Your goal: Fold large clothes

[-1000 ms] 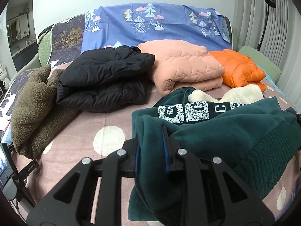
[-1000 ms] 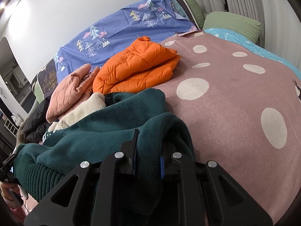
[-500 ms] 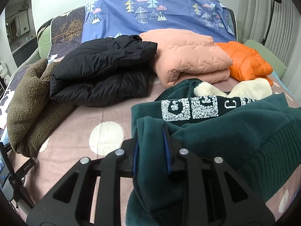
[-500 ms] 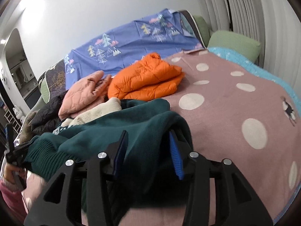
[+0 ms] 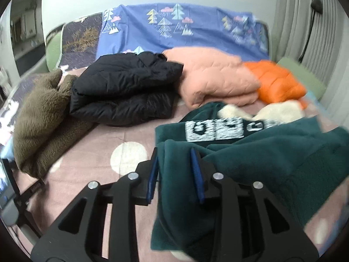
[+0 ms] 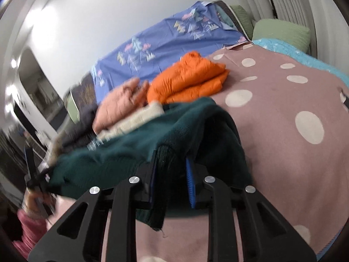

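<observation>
A dark green fleece jacket [image 5: 261, 152] with a white-lettered black label lies bunched on the dotted blanket. My left gripper [image 5: 174, 149] has a thick fold of its left edge between the jaws, which are opening; the pads no longer squeeze it. My right gripper [image 6: 171, 155] is closing on the jacket's [image 6: 141, 144] dark ribbed hem, which fills the gap and hangs below the pads. In the right wrist view the left gripper and the hand holding it [image 6: 32, 196] show blurred at the far left.
Folded clothes line the back of the bed: a brown fleece [image 5: 41, 118], a black puffer [image 5: 124, 91], a pink quilted jacket [image 5: 216, 80], an orange puffer [image 6: 189, 80]. A cream fleece [image 5: 281, 111] lies behind the green one. The pink dotted blanket [image 6: 283, 113] stretches right to a green pillow [image 6: 281, 32].
The right jaws spread wide off the fleece fold, then narrowed onto the ribbed hem, and that hand lifted. The left jaws have widened around their fold.
</observation>
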Tool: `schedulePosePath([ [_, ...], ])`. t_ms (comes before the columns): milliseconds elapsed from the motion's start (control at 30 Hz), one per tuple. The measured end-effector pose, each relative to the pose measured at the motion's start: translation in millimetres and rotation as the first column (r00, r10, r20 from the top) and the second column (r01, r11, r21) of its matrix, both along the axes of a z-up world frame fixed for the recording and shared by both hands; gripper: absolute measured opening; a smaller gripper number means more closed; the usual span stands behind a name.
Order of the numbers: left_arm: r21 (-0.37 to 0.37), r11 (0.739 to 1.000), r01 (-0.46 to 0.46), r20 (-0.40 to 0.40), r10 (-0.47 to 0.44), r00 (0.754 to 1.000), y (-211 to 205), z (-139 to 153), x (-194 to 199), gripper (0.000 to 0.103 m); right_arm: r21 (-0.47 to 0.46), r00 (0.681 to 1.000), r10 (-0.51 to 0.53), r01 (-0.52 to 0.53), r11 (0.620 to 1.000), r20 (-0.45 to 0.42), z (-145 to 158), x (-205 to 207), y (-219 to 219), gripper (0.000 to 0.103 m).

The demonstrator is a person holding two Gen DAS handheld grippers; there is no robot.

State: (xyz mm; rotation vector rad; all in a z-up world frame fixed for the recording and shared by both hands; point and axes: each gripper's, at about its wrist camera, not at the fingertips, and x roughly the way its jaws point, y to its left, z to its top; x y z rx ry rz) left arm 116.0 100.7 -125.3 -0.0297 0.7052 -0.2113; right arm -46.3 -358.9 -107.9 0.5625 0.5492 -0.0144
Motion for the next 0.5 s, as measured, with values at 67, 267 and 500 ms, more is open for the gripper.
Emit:
schedulePosePath([
  [67, -0.069, 0.998, 0.010, 0.025, -0.009, 1.000, 13, 12, -19, 0.041, -0.012, 1.000, -0.001, 0.001, 1.000, 0.007, 6, 1, 0, 0.023],
  [267, -0.137, 0.983, 0.124, 0.035, -0.120, 0.992, 22, 25, -94, 0.062, -0.040, 1.000, -0.004, 0.004, 0.999, 0.002, 9, 4, 3, 0.023],
  [500, -0.215, 0.939, 0.270, -0.063, -0.289, 0.955, -9, -3, -110, 0.063, -0.022, 1.000, -0.003, 0.003, 1.000, 0.003, 4, 5, 2, 0.023],
])
